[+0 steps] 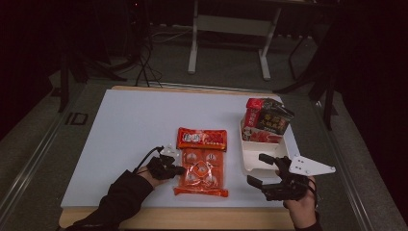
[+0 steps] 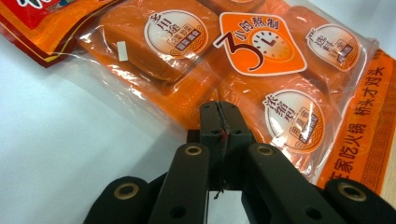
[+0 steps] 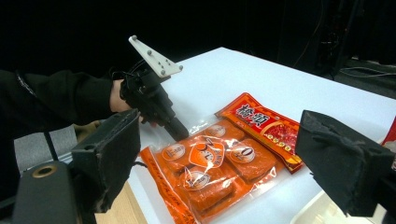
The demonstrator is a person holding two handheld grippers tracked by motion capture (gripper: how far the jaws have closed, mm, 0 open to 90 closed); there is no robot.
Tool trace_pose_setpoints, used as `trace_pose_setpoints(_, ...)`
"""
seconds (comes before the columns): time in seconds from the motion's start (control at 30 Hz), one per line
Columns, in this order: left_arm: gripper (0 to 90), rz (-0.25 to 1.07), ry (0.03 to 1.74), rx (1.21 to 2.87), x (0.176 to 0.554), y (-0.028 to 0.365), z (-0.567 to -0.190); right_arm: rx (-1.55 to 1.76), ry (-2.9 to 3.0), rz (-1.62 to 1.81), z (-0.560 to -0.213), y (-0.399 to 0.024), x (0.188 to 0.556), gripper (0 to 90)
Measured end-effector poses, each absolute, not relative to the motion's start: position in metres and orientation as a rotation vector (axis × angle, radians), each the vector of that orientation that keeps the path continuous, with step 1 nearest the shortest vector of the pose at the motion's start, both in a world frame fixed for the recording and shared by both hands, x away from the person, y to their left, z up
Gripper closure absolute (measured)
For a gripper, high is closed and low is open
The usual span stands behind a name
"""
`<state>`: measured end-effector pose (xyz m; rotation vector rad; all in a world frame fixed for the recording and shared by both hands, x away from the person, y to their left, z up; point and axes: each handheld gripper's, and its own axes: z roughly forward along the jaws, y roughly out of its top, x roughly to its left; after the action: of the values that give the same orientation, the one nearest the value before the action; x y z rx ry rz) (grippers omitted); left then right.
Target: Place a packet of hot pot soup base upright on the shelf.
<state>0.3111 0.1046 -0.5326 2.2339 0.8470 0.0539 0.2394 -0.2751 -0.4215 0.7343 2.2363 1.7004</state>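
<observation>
An orange clear-fronted packet (image 1: pixel 202 172) (image 2: pixel 196 56) (image 3: pixel 210 172) of several blocks lies flat near the table's front edge. Its far end touches a red packet (image 1: pixel 202 138) (image 3: pixel 266 123). My left gripper (image 1: pixel 179 169) (image 2: pixel 219 114) (image 3: pixel 180 133) lies low at the orange packet's left edge. Its jaws are pressed together with a sliver of the packet's film pinched between them. My right gripper (image 1: pixel 256 168) (image 3: pixel 229 158) is open to the right of the orange packet, nothing between its wide-apart pads (image 3: pixel 112 154).
A white tray (image 1: pixel 260 161) stands at the right, with red and black packets (image 1: pixel 267 119) leaning in its far end. The white tabletop (image 1: pixel 134 130) has bare room at the left and back. Its wooden front edge (image 1: pixel 192 217) runs along the bottom.
</observation>
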Motion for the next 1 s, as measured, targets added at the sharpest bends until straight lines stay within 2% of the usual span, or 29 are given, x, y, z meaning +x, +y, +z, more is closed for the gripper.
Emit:
trace_pose_setpoints(0.3,89.3,0.04,0.863,2.184,0.311,0.106,-0.534,0.738,2.243,1.696,-0.422,-0.275,0.24,14.2)
trace_pose_setpoints(0.43,78.6,0.142,0.821,2.1,0.31,0.117,-0.526,0.734,2.235,1.697,-0.421,-0.276,0.239,14.2)
trace_pose_setpoints(0.53,78.4,0.196,0.832,2.036,0.312,0.126,-0.516,0.738,2.234,1.701,-0.422,-0.276,0.24,14.2)
trace_pose_setpoints(0.57,74.2,0.187,0.83,2.028,0.314,0.128,-0.513,0.742,2.234,1.699,-0.422,-0.276,0.24,14.2)
trace_pose_setpoints(0.7,72.7,0.19,0.864,2.018,0.319,0.132,-0.506,0.74,2.234,1.699,-0.421,-0.275,0.241,14.2)
trace_pose_setpoints(0.77,61.6,0.198,0.901,2.002,0.322,0.133,-0.503,0.74,2.234,1.695,-0.421,-0.275,0.241,14.2)
trace_pose_setpoints(0.8,61.4,0.205,0.91,1.992,0.323,0.133,-0.502,0.741,2.234,1.696,-0.421,-0.275,0.241,14.2)
trace_pose_setpoints(0.87,51.0,0.18,0.914,1.986,0.326,0.134,-0.5,0.741,2.232,1.693,-0.421,-0.276,0.24,14.2)
trace_pose_setpoints(1.0,40.7,0.221,0.918,1.997,0.331,0.133,-0.498,0.749,2.229,1.695,-0.421,-0.277,0.24,14.2)
